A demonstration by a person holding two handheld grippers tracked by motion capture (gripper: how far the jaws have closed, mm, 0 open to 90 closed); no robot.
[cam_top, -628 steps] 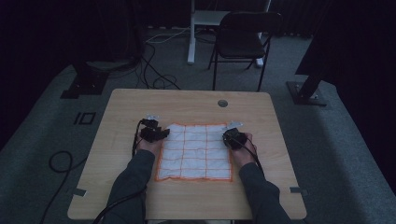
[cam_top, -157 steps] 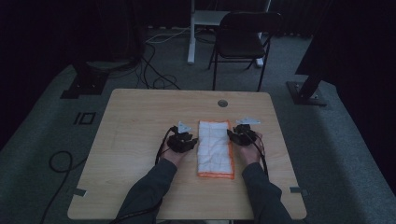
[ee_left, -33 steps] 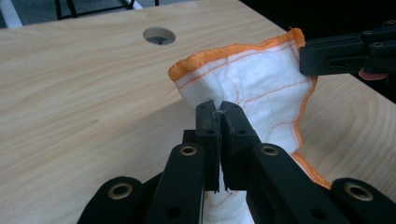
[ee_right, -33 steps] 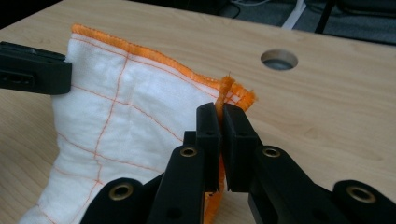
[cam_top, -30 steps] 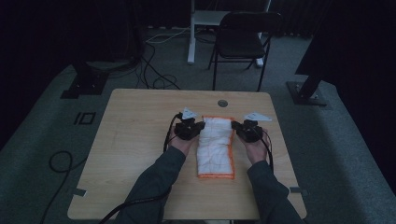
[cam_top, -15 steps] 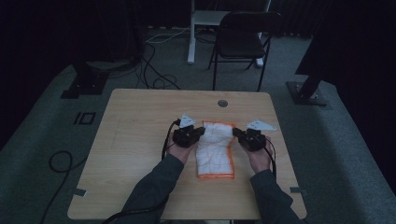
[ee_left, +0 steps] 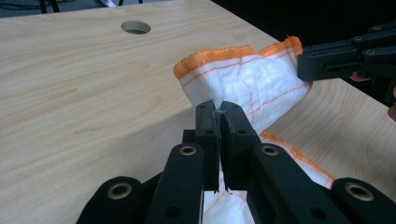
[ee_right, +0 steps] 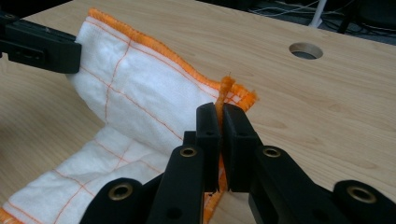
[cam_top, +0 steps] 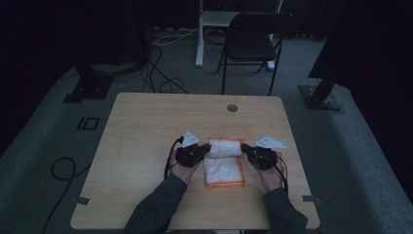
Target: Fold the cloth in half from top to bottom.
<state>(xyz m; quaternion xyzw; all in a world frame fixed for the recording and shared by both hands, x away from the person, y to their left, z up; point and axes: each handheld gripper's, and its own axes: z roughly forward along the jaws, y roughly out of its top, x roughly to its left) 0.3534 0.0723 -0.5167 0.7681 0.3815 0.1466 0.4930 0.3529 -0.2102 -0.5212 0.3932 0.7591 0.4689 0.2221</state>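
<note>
From the high view, a wooden table (cam_top: pixel 146 146) sits in a pretty dark room, with a folded white cloth (cam_top: pixel 223 161) edged in orange lying a bit right of the middle, toward the person's side. The far end of the cloth is lifted and curled back over the rest. The left gripper (cam_top: pixel 207 148) has that raised end at its left corner and the right gripper (cam_top: pixel 243 147) has the right corner, so the two face each other across the cloth. Both forearms come in from the bottom in dark sleeves. There's a round hole (cam_top: pixel 232 107) in the table near the far edge, and a chair (cam_top: pixel 253 44) on the floor beyond it, plus some cables (cam_top: pixel 165 85).

In the left gripper view, the left gripper (ee_left: pixel 218 112) has its jaws pinched tight on a bit of the cloth (ee_left: pixel 247 88), which billows up off the table. The right gripper (ee_left: pixel 303 63) clamps the orange hem at the upper right. The hole (ee_left: pixel 136 27) shows up top.

In the right gripper view, the right gripper (ee_right: pixel 219 114) is squeezed closed on the orange edge of the cloth (ee_right: pixel 135 98), the hem poking up between the jaws. The left gripper (ee_right: pixel 70 49) grips the other corner at upper left, and the cloth's lower part lies flat on the table (ee_right: pixel 327 102).
</note>
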